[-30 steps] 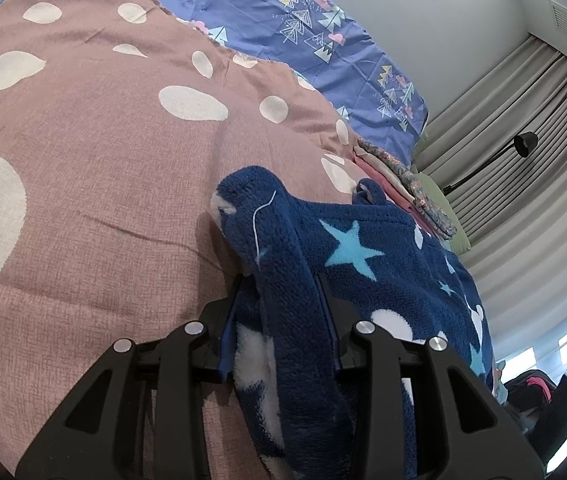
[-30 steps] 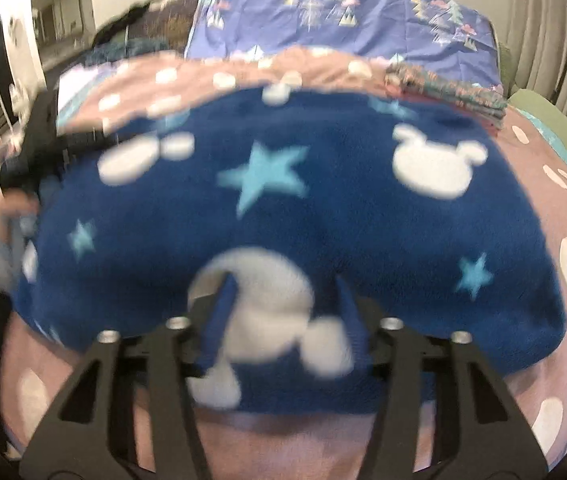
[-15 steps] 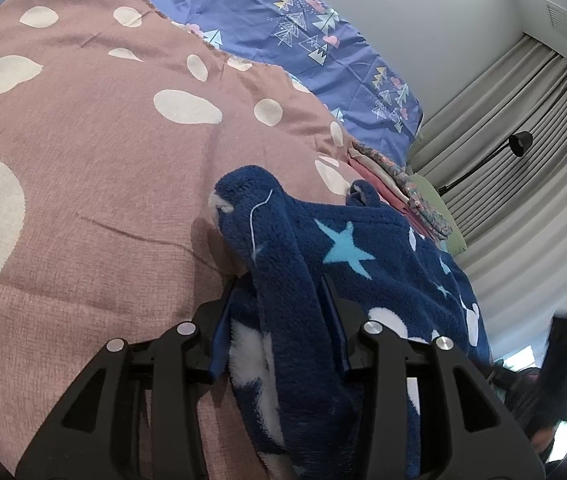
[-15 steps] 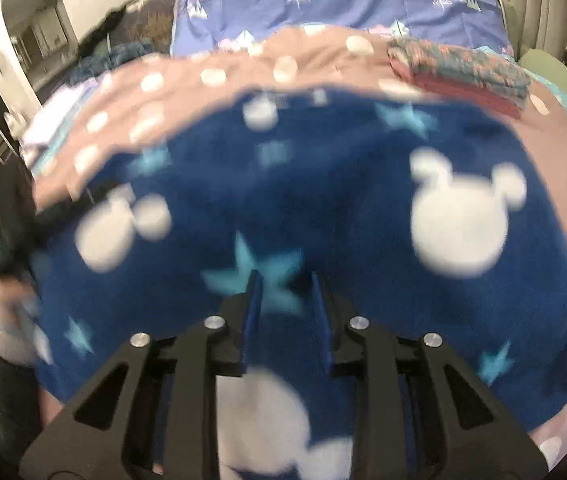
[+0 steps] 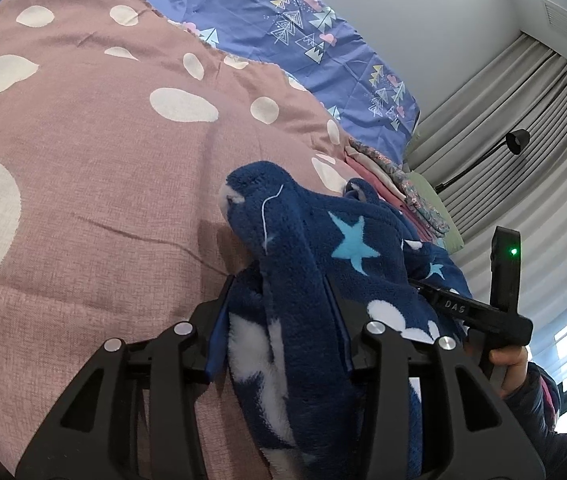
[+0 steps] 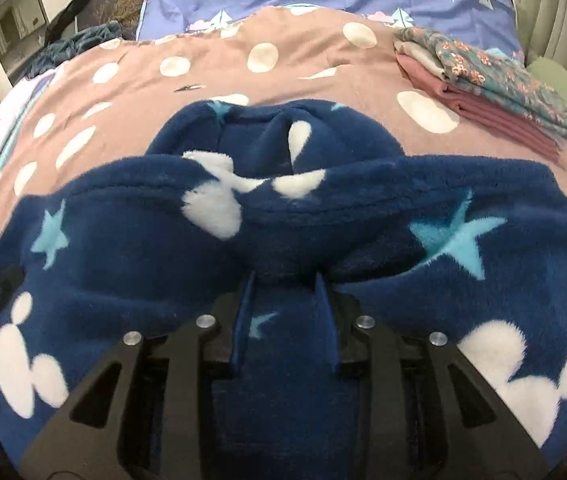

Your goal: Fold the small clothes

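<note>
- Navy fleece garment (image 6: 423, 208) with white mouse-head shapes and pale blue stars lying on the bed, on a dusty-pink bedspread (image 5: 95, 184) with white spots; partly doubled over, upper layer forming a thick rolled edge across the right wrist view.
- Hood or collar end (image 6: 267, 136) bunched beyond that rolled edge, not yet flattened.
- Left claw (image 5: 279, 300) holding a thick fold of the fleece between both fingers, cloth filling the gap; jaws just eased a little wider, yet cloth not released. Judged purpose: pinning 1 end of the garment so the other end can be carried over it.
- Loose white thread (image 5: 269, 216) hanging off the raised fleece tip ahead of the left claw.
- Right claw (image 6: 285, 280) with fleece between its 2 fingers and the fold edge at the tips; jaws just opened slightly from a narrower setting. Grip judged present, cloth seen pressed in the gap. Likely reason: carrying the fold across.
- In the left wrist view, right claw body (image 5: 479, 312) seen low over the far side of the garment, person's hand (image 5: 511, 364) on its handle.
- Fold judged part done: 1 layer over, edges not aligned.
- Risk judged: bulky fleece slipping from the widened left grip.
- Further out: stack of folded clothes (image 6: 495, 76), well apart from the garment; blue patterned bedding (image 5: 295, 36) beyond; curtains (image 5: 523, 112) and black lamp (image 5: 517, 140) at the edge.
</note>
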Demonstrator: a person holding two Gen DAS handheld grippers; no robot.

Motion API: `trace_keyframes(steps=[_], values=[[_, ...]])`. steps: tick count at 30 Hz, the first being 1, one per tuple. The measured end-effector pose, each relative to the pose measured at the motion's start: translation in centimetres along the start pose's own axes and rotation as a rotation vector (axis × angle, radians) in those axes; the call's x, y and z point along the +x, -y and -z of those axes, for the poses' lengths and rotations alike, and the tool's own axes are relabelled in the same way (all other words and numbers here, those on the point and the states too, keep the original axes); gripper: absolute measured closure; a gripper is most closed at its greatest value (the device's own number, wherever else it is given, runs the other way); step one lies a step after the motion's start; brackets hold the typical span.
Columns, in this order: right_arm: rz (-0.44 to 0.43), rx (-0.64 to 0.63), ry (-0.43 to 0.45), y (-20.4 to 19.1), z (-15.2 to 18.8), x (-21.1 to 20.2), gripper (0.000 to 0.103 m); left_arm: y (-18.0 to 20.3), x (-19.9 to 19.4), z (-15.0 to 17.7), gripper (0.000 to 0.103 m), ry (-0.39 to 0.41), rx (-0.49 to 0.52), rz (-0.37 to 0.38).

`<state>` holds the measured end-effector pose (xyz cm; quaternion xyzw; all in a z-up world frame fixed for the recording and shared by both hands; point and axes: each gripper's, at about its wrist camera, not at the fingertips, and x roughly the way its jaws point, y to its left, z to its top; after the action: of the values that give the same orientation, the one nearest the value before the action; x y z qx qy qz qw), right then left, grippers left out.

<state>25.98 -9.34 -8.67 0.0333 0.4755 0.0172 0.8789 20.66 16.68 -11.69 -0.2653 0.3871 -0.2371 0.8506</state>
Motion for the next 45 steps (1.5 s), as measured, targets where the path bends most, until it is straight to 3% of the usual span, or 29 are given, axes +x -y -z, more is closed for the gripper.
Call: trace_keyframes(steps=[2, 5, 7, 10, 13, 15, 20, 27, 33, 36, 40, 43, 45], values=[[-0.019, 0.015, 0.033, 0.5, 0.2, -1.5, 0.072, -0.3, -0.1, 0.0, 0.060, 0.001, -0.002, 0.005], [-0.024, -0.034, 0.130, -0.7, 1.8, -6.2, 0.061, -0.5, -0.1, 0.0, 0.060, 0.001, -0.006, 0.011], [-0.094, -0.176, 0.202, -3.2, 4.7, -9.9, 0.046, -0.5, -0.1, 0.0, 0.060, 0.001, -0.005, 0.011], [-0.171, -0.450, 0.271, -8.5, 11.0, -14.0, 0.037, -0.5, -0.1, 0.1, 0.060, 0.002, -0.007, 0.013], [-0.247, -0.661, 0.288, -12.9, 17.2, -15.9, 0.037, -0.4, 0.0, 0.1, 0.060, 0.002, -0.006, 0.013], [-0.261, -0.737, 0.304, -15.0, 19.8, -16.4, 0.037, -0.5, 0.0, 0.1, 0.060, 0.003, -0.007, 0.014], [-0.153, -0.911, 0.340, -18.3, 24.0, -15.3, 0.037, -1.1, -0.4, 0.2, 0.060, 0.012, -0.030, 0.053], [0.002, -1.041, 0.381, -20.3, 25.4, -12.2, 0.037, -0.7, -0.3, 0.4, 0.060, 0.013, -0.029, 0.054], [0.117, -1.176, 0.554, -23.2, 26.5, -10.6, 0.037, -0.7, -0.3, 0.4, 0.060, 0.014, -0.032, 0.058], [0.127, -1.165, 0.554, -23.6, 25.9, -9.8, 0.043, -0.7, -0.3, 0.4, 0.060, 0.014, -0.031, 0.057], [0.097, -1.111, 0.468, -23.3, 24.2, -8.6, 0.072, -0.8, -0.4, 0.4, 0.060, 0.014, -0.031, 0.056], [0.082, -1.111, 0.479, -23.4, 24.5, -8.7, 0.083, -0.6, -0.3, 0.5, 0.060, 0.012, -0.029, 0.055], [0.021, -1.057, 0.466, -22.8, 23.6, -9.3, 0.085, -0.4, -0.3, 0.5, 0.065, 0.010, -0.029, 0.051]])
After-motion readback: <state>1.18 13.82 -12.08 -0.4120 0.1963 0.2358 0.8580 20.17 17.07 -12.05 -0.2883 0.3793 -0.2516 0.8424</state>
